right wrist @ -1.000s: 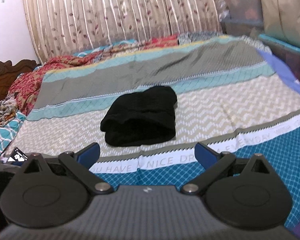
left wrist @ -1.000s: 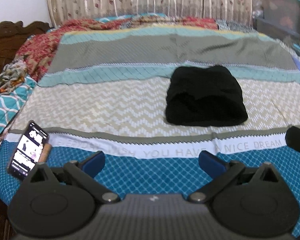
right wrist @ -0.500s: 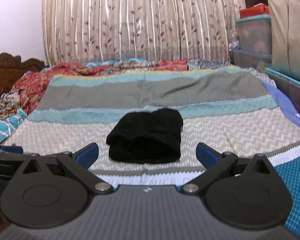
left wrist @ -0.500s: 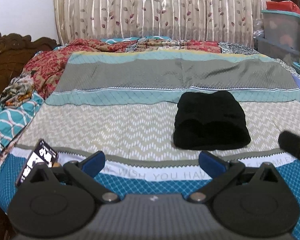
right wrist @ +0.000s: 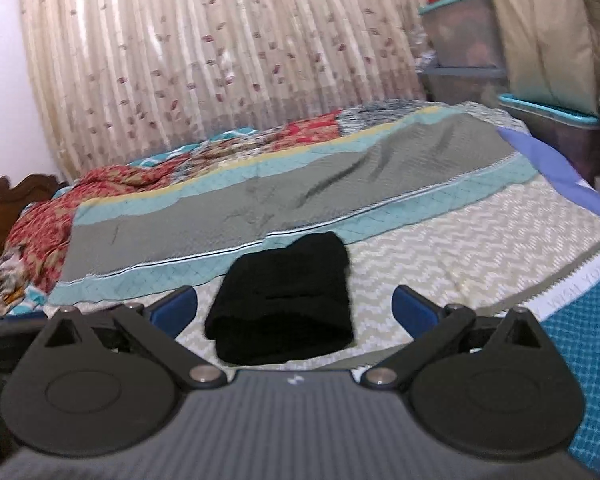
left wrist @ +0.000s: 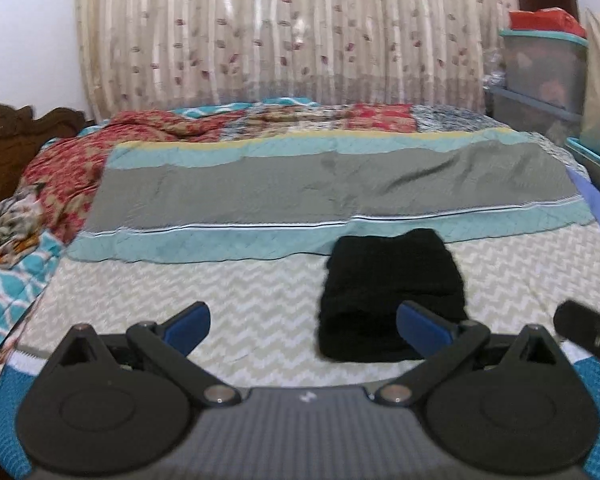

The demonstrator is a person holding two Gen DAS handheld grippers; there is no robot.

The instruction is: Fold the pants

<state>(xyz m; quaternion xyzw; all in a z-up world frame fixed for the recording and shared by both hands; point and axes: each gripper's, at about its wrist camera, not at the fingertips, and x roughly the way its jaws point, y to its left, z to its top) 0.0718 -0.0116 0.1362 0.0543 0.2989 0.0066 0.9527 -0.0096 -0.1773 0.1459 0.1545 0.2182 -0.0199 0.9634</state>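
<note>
The black pants (left wrist: pixel 388 292) lie folded into a compact bundle on the zigzag band of the bedspread (left wrist: pixel 220 292). My left gripper (left wrist: pixel 304 326) hovers open in front of the bundle, and its right blue fingertip (left wrist: pixel 422 326) overlaps the bundle's right side in the left wrist view. Seen from the right wrist, the same pants (right wrist: pixel 288 300) sit between the spread blue fingers of my right gripper (right wrist: pixel 294 310), which is open, holds nothing and hangs well short of the cloth. At the right edge of the left wrist view is part of the right gripper's black body (left wrist: pixel 588 332).
A crumpled red patterned blanket (left wrist: pixel 80 160) lies along the bed's left side by the dark wooden headboard (left wrist: pixel 16 136). Stacked plastic storage bins (right wrist: pixel 464 44) stand past the right side of the bed, with a curtain (left wrist: pixel 284 32) behind.
Both grippers have risen and tilted up, so more curtain shows and the pants sit lower in view. The phone at lower left has left the left wrist view. Both stay open.
</note>
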